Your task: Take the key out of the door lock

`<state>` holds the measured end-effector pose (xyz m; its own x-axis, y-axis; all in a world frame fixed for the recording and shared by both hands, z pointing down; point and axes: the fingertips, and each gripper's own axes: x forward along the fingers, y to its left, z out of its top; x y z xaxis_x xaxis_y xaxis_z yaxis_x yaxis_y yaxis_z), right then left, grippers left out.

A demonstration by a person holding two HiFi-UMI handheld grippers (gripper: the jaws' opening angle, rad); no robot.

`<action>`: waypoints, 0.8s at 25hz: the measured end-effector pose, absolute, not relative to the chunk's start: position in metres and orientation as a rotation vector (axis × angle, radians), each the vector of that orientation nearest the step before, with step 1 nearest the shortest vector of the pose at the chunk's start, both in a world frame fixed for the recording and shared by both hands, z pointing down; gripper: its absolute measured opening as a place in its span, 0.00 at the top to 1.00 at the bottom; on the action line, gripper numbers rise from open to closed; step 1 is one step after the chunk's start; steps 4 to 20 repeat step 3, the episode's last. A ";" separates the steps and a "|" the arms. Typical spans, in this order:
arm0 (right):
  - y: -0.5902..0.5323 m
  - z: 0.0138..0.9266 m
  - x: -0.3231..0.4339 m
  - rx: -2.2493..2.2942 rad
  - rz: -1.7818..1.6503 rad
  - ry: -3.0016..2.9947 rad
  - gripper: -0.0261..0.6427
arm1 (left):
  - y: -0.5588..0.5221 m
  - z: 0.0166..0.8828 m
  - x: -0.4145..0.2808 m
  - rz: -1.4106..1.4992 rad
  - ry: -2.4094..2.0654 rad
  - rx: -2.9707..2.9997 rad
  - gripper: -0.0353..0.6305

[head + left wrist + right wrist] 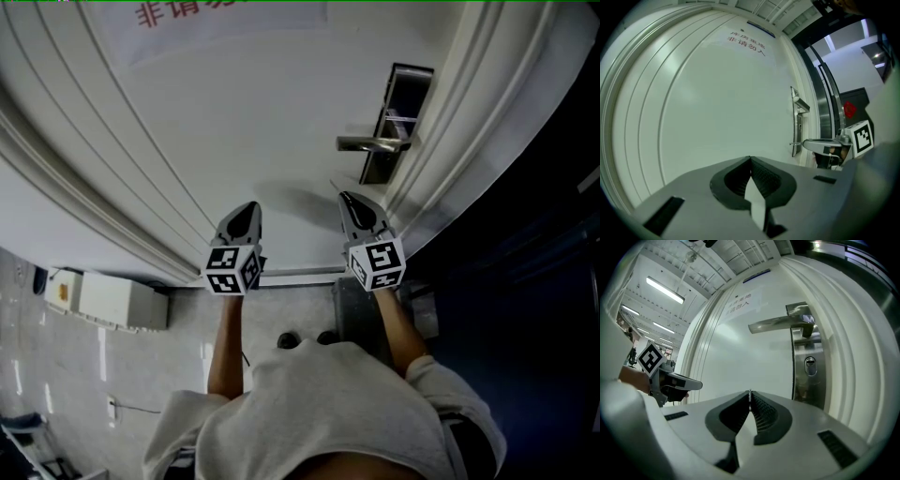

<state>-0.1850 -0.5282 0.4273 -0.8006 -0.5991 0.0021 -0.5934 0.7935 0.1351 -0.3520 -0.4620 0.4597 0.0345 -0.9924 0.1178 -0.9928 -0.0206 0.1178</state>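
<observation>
Jaws of the left gripper [750, 159] are seen pressed together with nothing between them, and those of the right gripper [750, 393] are likewise clenched and empty. The 2 grippers are held side by side, facing a white door [234, 112]. Ahead and to the right of the right gripper, a steel lock plate [806, 385] is mounted, with a lever handle [780, 324] at its top and a lock cylinder [810, 365] beneath. The key [795, 143] is made out only as a thin piece jutting from the plate below the handle, apart from both grippers. A sign [740, 303] with red characters is fixed higher up.
</observation>
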 end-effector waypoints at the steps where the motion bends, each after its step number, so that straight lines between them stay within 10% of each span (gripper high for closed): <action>1: -0.529 0.428 -0.185 0.975 -0.197 -2.930 0.92 | -0.463 0.460 -0.352 0.004 -2.073 2.133 0.92; 20: -0.529 0.431 -0.185 0.974 -0.194 -2.926 0.92 | -0.464 0.460 -0.351 0.004 -2.071 2.135 0.92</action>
